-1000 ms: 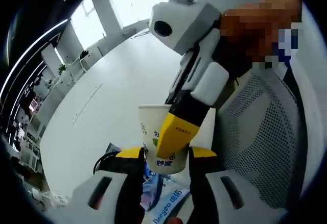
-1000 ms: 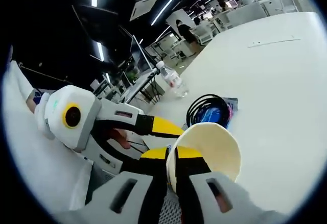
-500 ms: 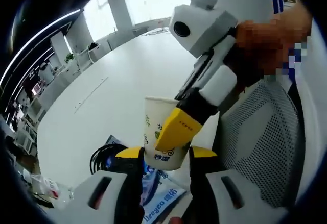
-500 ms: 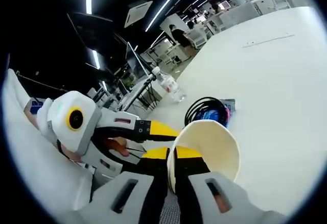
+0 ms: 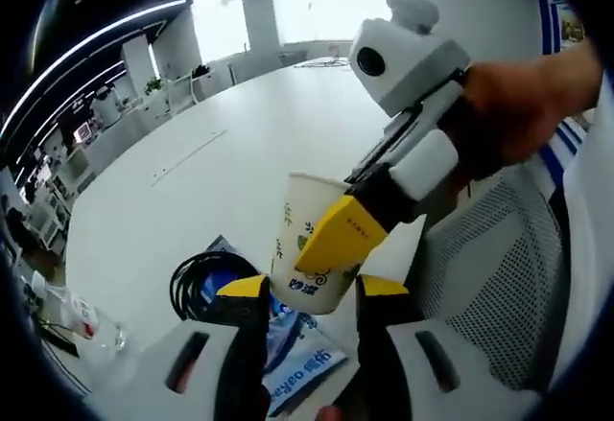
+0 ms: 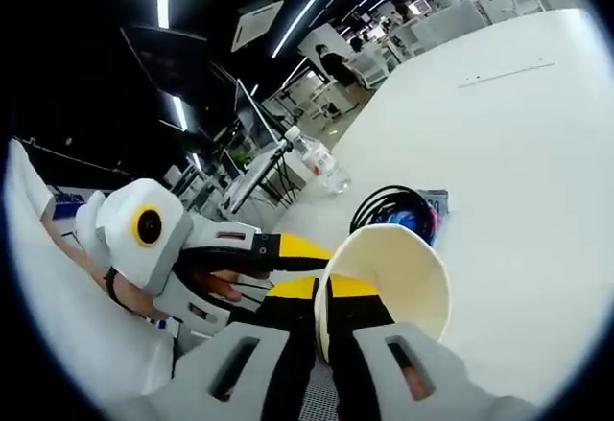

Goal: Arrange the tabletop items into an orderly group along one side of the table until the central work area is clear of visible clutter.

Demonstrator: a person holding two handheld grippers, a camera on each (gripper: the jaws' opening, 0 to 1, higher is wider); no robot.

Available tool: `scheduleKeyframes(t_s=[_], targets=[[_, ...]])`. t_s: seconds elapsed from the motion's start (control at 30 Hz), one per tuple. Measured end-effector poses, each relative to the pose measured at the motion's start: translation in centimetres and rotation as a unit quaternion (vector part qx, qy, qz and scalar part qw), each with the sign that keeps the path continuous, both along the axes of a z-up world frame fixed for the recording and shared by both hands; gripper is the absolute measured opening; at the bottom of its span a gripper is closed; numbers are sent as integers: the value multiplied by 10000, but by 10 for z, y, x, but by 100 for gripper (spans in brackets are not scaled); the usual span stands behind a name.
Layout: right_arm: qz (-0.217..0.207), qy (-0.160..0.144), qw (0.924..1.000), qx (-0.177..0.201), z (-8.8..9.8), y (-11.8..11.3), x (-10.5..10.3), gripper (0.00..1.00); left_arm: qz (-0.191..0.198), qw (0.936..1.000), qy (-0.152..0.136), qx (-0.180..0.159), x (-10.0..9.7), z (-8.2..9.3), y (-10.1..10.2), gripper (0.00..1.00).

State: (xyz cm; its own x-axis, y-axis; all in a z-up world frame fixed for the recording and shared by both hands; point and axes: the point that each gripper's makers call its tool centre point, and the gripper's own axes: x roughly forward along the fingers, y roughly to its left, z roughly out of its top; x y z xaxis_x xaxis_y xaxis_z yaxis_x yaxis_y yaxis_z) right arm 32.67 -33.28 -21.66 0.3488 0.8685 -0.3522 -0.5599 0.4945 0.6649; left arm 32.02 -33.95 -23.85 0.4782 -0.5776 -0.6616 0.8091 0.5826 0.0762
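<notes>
Left gripper view: paper cup [image 5: 315,248] up in the air over the white table [image 5: 173,200].
Right gripper [image 5: 338,241]: yellow jaws pinch the cup rim, one tip inside, one outside.
Left gripper [image 5: 309,287]: jaws apart w/ the cup bottom between them; can't tell if they touch it.
Black cable coil [image 5: 200,282]: on table, just left of cup, lying on a blue packet [image 5: 302,368].
Water bottle [image 6: 319,160]: on its side, beyond the coil at the table edge.
Mesh chair [image 5: 489,258]: right of cup.

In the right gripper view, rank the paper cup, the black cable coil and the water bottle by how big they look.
1. paper cup, though it is nearest the camera, so its size is exaggerated
2. black cable coil
3. water bottle, farthest away
</notes>
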Motion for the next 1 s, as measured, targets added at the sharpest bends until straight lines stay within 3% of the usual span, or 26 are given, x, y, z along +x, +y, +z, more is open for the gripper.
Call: scheduleKeyframes(t_s=[0.2,0.43,0.77,1.0], targets=[[16,-34,10000,-80,-1,0,6,0,391,9991,43,-146,6,1,15,30],[20,-9,9999,-124,-1,-3,13,0,1033,9939,162,-359,13,-2,43,30],[174,-22,9995,-258,-4,3,22,0,1925,9793,265,-559,25,-12,86,29],[333,-77,9989,-315,-3,15,30,0,2259,9717,247,-647,28,-14,105,29]])
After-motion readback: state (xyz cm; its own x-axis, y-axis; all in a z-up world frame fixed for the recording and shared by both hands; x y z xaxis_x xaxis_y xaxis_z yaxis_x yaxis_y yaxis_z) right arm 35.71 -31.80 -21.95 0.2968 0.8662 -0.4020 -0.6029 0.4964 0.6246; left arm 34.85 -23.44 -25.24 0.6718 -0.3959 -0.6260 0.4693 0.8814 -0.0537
